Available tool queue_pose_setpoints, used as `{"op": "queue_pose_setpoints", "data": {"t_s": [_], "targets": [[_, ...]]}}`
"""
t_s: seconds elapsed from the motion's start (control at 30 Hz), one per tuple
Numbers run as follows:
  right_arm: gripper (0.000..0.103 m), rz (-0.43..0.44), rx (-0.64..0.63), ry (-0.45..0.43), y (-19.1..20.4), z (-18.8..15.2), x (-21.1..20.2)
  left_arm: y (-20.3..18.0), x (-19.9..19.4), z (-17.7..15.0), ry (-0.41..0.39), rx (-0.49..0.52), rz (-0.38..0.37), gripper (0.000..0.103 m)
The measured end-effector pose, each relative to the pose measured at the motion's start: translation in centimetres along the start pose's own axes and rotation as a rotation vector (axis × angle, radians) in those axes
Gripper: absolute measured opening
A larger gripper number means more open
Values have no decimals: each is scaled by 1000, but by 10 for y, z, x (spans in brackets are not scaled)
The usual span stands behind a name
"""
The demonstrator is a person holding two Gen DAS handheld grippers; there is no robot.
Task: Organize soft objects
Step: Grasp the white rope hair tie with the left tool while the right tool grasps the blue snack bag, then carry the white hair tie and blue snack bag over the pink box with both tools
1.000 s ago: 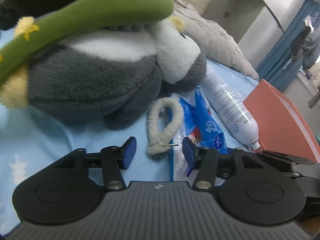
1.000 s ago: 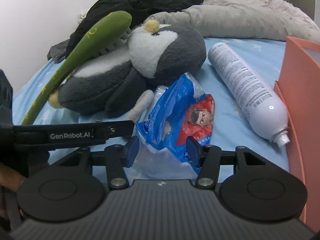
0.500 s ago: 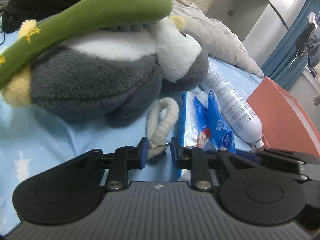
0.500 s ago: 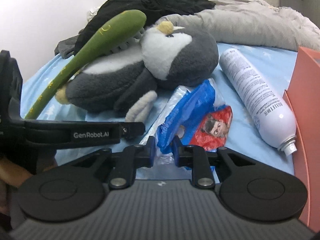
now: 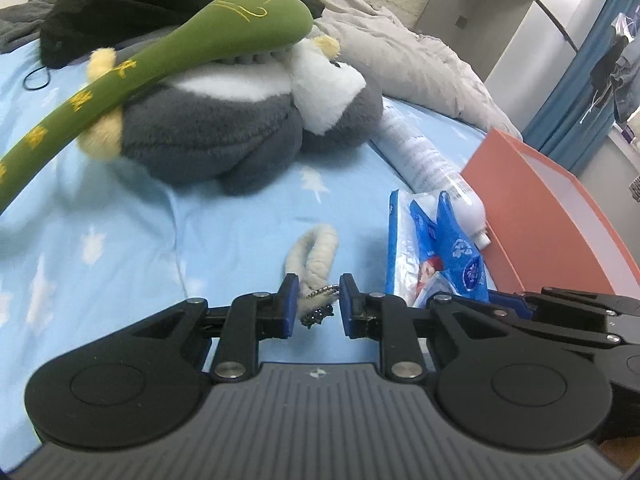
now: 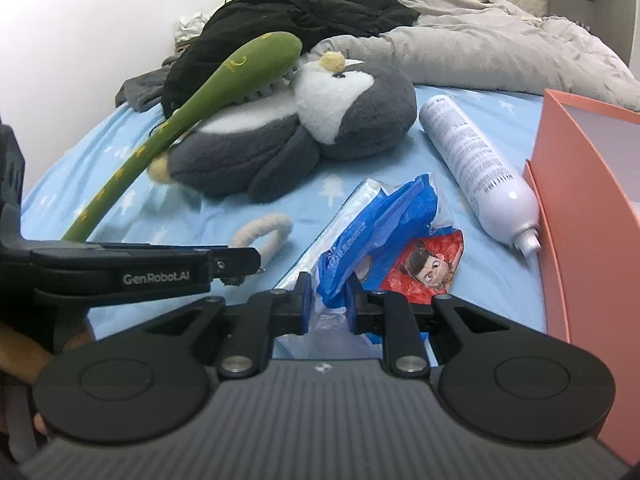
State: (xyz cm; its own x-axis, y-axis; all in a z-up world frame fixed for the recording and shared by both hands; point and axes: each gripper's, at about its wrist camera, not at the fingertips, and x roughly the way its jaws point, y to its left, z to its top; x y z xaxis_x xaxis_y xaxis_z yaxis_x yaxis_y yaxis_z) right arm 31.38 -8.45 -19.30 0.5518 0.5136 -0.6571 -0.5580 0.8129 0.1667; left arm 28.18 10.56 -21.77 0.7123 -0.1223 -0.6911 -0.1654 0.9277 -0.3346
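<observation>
A light blue bedsheet with pale star shapes carries everything. A rumpled grey quilt lies at the far end, with black clothing to its left. In the middle lies a grey and white penguin plush, head toward the right. A long green plush wand with yellow embroidered marks leans across it, thick end far and right, thin end near and left. An orange box stands at the right edge. Just beside it lies a white spray can, nozzle pointing near; its small print is too fine to read.

The right gripper has its jaws pressed onto the near end of a crumpled blue plastic packet, which runs near to far and shows a red panel with a cartoon face.

The left gripper, marked "GenRobot.AI" on its side, is closing, its jaws narrowly apart around the metal clasp end of a cream fuzzy loop, which stretches away toward the far side.
</observation>
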Motion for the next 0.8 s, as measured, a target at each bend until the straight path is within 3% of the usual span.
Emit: {"op": "queue_pose_setpoints", "data": {"t_s": [0.4, 0.8], "targets": [[21, -13, -24, 14, 11, -34, -57, -27, -71, -33, -35, 5, 24, 26], [20, -41, -27, -7, 25, -34, -125, -55, -137, -41, -90, -23, -2, 26]]}}
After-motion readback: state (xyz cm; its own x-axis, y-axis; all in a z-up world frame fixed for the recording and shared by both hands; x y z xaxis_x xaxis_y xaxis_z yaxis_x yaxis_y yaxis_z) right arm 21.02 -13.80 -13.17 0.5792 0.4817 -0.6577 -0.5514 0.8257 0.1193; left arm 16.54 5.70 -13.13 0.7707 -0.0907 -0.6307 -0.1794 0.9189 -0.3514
